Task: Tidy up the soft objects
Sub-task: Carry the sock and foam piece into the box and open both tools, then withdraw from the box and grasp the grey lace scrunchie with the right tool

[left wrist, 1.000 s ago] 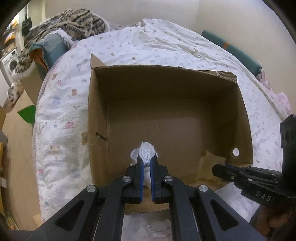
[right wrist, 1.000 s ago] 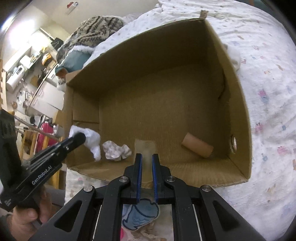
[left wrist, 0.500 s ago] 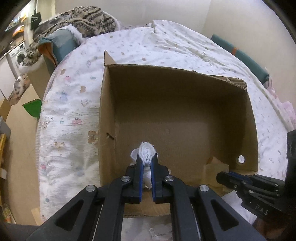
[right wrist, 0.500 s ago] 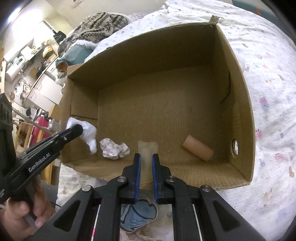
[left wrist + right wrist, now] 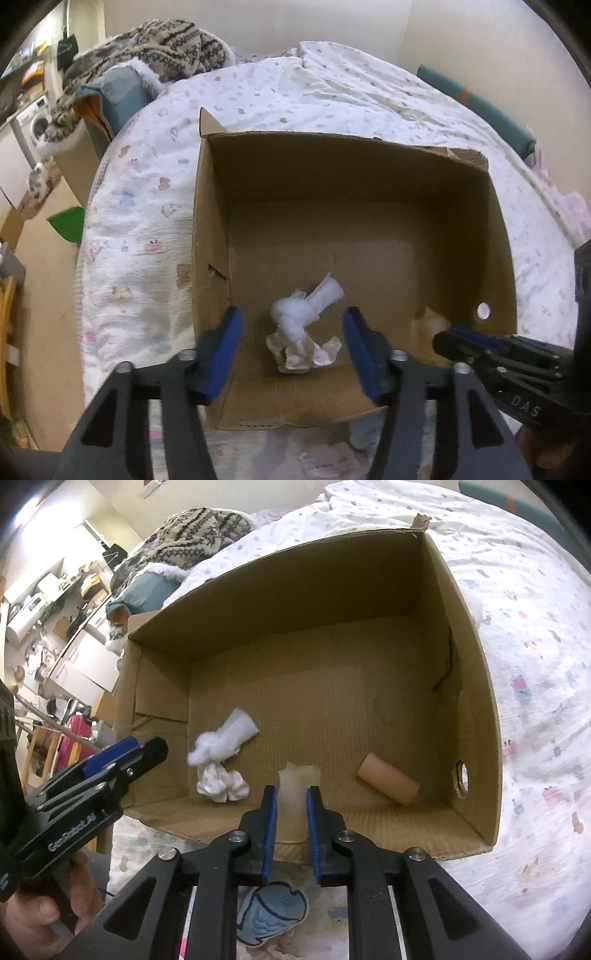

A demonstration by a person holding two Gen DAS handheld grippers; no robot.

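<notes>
- Cardboard box (image 5: 354,177) — the landmark; it sits open-topped on a bed covered by a white printed quilt (image 5: 332,88).
- Left gripper (image 5: 291,334): its blue-padded jaws are spread wide at the box's near-left corner and hold nothing.
- White cloth wad (image 5: 306,308): it appears to be in the air just above the box floor, between the open left jaws but touching neither.
- Crumpled paper ball (image 5: 221,784): on the box floor, directly below the cloth wad and close to the near wall.
- Right gripper (image 5: 291,812): its jaws stand narrowly apart, pressed on either side of a pale beige foam piece (image 5: 295,794) held upright at the box's near rim.
- Tan cardboard tube (image 5: 388,784): lying on its side on the box floor, toward the near-right corner — apart from the other items.
- Patterned knit blanket (image 5: 159,48): heaped beyond the box's far-left corner.
</notes>
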